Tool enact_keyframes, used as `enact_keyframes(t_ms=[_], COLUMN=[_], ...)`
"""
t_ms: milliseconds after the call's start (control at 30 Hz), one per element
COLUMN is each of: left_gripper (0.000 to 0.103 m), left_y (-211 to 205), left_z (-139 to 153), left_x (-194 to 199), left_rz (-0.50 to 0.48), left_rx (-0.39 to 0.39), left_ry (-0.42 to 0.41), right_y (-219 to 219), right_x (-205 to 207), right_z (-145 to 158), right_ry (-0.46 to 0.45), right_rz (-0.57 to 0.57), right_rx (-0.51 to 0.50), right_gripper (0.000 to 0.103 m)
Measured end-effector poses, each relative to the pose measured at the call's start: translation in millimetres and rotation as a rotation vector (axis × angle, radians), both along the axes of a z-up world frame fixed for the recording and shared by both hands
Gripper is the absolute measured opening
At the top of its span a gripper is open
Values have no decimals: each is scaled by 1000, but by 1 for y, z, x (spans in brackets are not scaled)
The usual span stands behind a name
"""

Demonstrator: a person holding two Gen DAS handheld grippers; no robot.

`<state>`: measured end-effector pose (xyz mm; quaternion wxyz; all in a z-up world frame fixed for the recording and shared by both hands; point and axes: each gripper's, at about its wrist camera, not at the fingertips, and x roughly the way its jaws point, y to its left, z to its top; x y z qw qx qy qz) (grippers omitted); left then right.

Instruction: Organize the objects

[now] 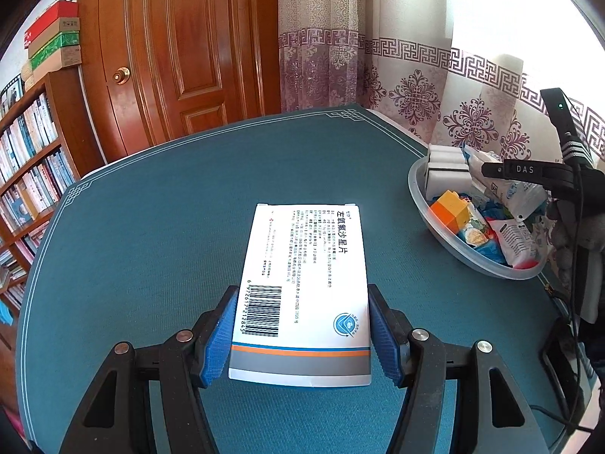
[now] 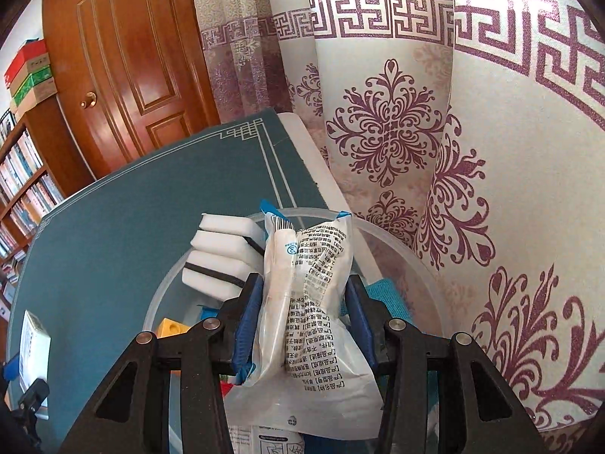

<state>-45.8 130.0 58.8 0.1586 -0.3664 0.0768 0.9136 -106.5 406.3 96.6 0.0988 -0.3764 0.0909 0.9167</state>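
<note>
Currently, the left gripper (image 1: 302, 335) clamps a flat medicine box (image 1: 304, 291) lying on the table (image 1: 151, 227), left of the clear bowl (image 1: 418, 196). Over that bowl, the right gripper (image 2: 304, 316) pinches a crinkled white packet (image 2: 306, 302), likely sorting its contents.

You are working in a lived-in home room, likely a study; a panelled wooden door (image 1: 181, 49) with a brass knob (image 1: 121, 75) stands behind the table; a bookshelf (image 1: 26, 174) packed with books lines your left (boxes (image 1: 56, 38) stacked on top); patterned purple-and-white curtains (image 2: 397, 132) hang at the window; a teal table mat (image 1: 151, 208) covers the tabletop.
</note>
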Motion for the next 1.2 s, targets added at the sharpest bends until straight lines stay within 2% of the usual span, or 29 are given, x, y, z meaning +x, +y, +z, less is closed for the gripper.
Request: enact_keyframes(t_ms=[100, 167, 233, 500, 800, 1000, 1200], left_gripper=[67, 67, 67, 67, 67, 67, 67], left_y=[5, 8, 12, 36, 89, 128, 163], left_z=[1, 2, 3, 13, 21, 23, 16], left_x=[3, 4, 5, 11, 8, -2, -12], left_rz=[-15, -26, -36, -98, -199, -265, -348], left_rx=[-1, -1, -2, -10, 0, 19, 56], left_ry=[1, 2, 3, 21, 20, 14, -39], right_y=[-1, -5, -10, -32, -38, -38, -37], right_x=[3, 9, 17, 69, 133, 156, 169], right_z=[3, 8, 15, 31, 30, 28, 24], right_ry=[4, 27, 55, 153, 211, 232, 236], right_rz=[-13, -13, -10, -4, 0, 0, 12], right_rx=[46, 80, 107, 177, 156, 156, 121], right_gripper=[53, 65, 69, 69, 69, 69, 69])
